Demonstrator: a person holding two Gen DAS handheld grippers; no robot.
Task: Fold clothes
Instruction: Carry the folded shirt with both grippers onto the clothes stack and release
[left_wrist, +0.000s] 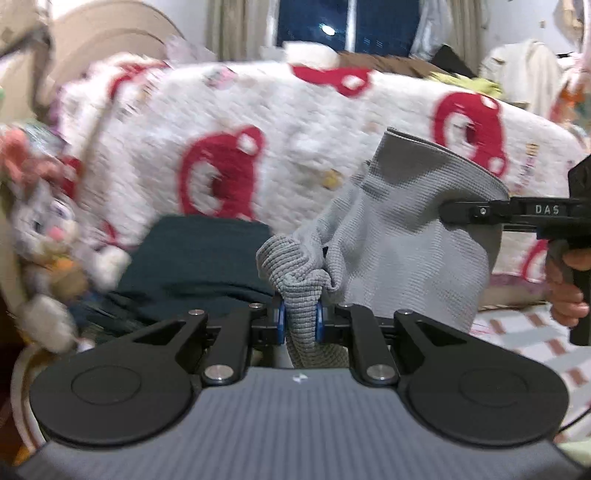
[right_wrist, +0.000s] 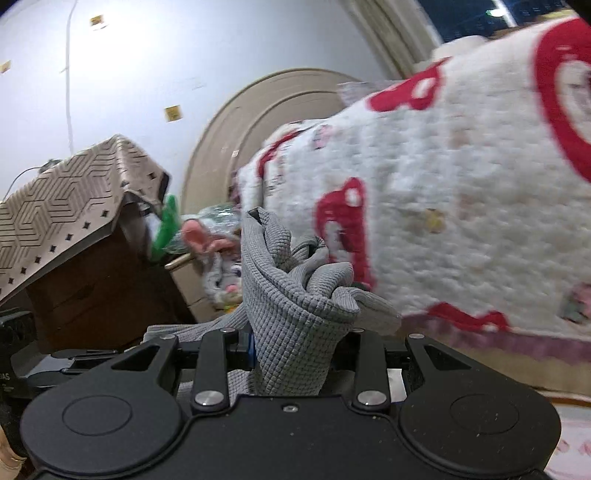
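This is a home bedroom, lived-in and cluttered. A fluffy white blanket with big red cartoon motifs (left_wrist: 295, 147) lies heaped over a bed, and behind it rises an arched beige headboard (right_wrist: 258, 122). A grey plush rabbit with pink ears (left_wrist: 48, 221) sits at the bed's edge beside a folded dark teal garment (left_wrist: 199, 258). A dark window (left_wrist: 347, 26) framed by pale curtains (left_wrist: 236, 26) stands at the far side (it looks like night outside). A brown wooden cabinet (right_wrist: 103, 291) under a beige geometric-patterned cloth (right_wrist: 66, 206) stands against a plain white wall (right_wrist: 184, 44), and loose clothes (left_wrist: 524, 70) pile up in the far corner.
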